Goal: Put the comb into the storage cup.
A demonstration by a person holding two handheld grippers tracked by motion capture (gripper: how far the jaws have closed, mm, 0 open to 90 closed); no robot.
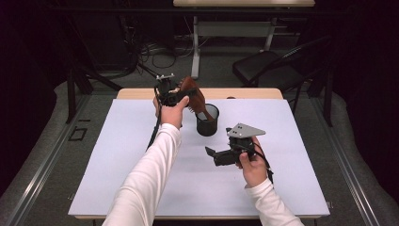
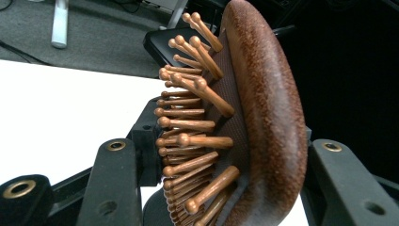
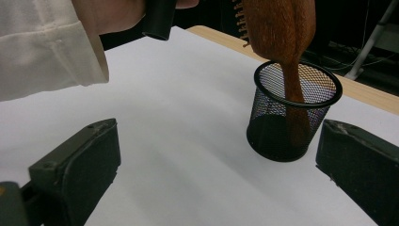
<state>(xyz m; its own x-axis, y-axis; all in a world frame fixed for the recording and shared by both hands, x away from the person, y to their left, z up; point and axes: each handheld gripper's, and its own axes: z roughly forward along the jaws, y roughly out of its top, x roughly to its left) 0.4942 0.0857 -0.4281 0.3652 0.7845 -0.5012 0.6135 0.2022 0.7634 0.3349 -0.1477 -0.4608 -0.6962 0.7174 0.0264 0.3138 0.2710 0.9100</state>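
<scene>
The left gripper clamps a wooden hairbrush, handle down in a black mesh cup; the right gripper hovers open nearby. Both are over a white table.

Your white long sleeves, black grippers with brass-ringed screw holes, left gripper, right gripper topped by grey triangular plate, black cables trailing.

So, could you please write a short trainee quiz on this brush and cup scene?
1. True or false: the left gripper is shut on the brush.
2. Which end of the brush is inside the mesh cup? A) bristle head B) handle
3. Fill in: the right gripper has its jaws ____ and nothing between them.

Key: 1 true; 2 B, as the right gripper view shows the handle down in the cup; 3 open.
</scene>
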